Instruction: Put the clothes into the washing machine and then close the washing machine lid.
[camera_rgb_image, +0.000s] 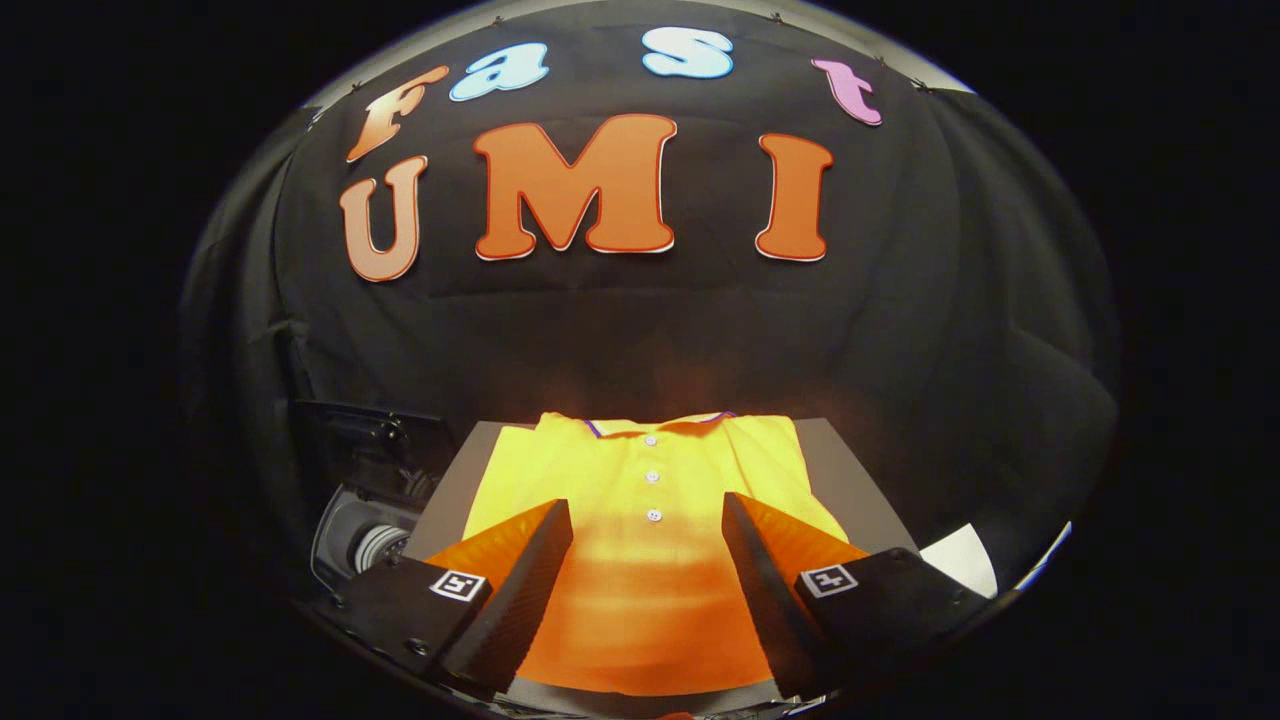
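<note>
While the claw (647, 515) gapes, the shirt (650, 500) lies between.

Yellow polo shirt (650, 500) flat on grey board, collar far; washing machine (365, 535) left, apparently open.

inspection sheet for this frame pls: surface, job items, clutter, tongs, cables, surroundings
Surface: grey board, bare at both sides of the shirt.
Job's things: yellow polo shirt lies flat on the board, collar away from the tongs, placket buttoned. Washing machine sits beside and below the board, on the left finger's side; lid appears raised, drum opening dim.
Clutter: white sheet past the right finger, beyond the board's corner.
Grippers: tongs open, fingers spread over the shirt's lower half; whether they touch the fabric cannot be told.
Cables: nothing seen.
Surroundings: black cloth wall behind and around the booth.
</note>
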